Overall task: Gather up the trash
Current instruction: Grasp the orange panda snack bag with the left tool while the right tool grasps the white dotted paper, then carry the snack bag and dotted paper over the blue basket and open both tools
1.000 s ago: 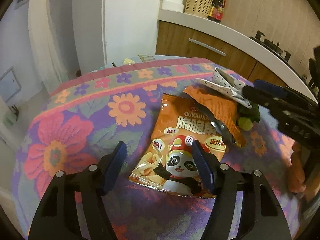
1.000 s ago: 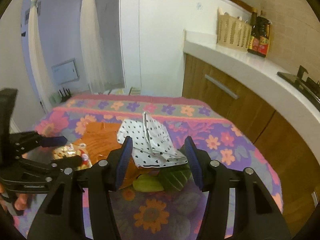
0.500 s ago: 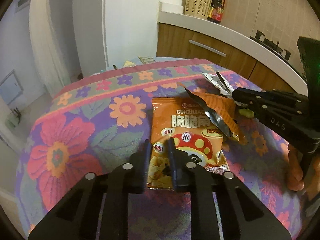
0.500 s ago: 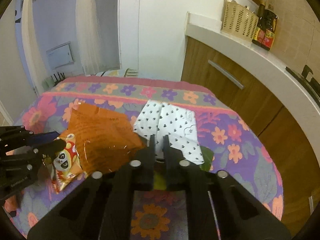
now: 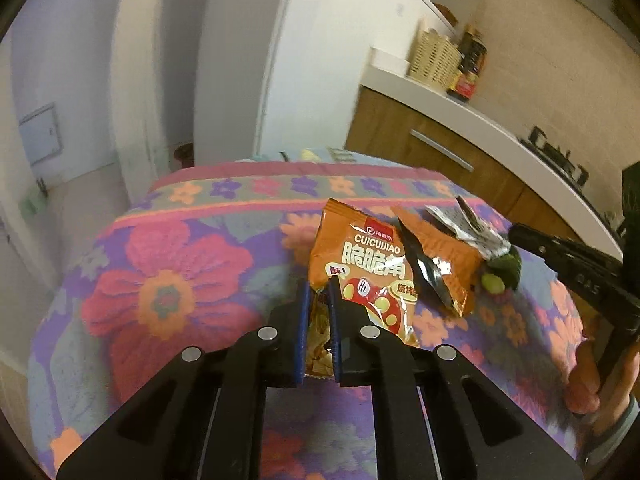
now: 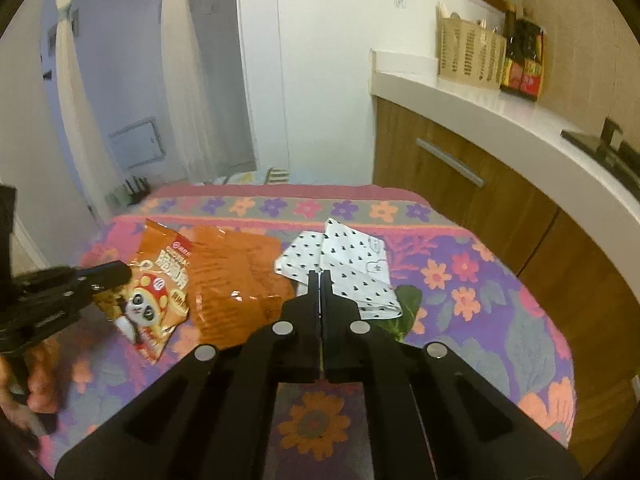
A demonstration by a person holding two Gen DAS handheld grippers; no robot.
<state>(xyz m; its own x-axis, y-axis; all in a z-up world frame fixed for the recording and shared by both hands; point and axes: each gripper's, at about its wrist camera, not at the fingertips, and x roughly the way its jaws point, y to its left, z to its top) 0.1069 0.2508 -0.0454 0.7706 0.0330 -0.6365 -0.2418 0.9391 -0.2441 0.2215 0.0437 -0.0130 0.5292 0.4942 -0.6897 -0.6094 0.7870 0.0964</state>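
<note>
You're in a home kitchen: white countertop over wooden cabinets, a wicker basket and sauce bottles on it, a hob further along, and a flowered cloth covering the surface.

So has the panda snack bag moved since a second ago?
Yes. The panda snack bag, clamped in the left tongs, has lifted and tilted upright off the floral tablecloth.

The orange snack packet with a panda and mushroom print stands tilted up off the floral cloth, its near edge pinched; a second orange wrapper, torn open with silver lining showing, lies crumpled just beside it; a white wrapper dotted black rests partly over green leaf scraps, its near edge pinched too.
</note>
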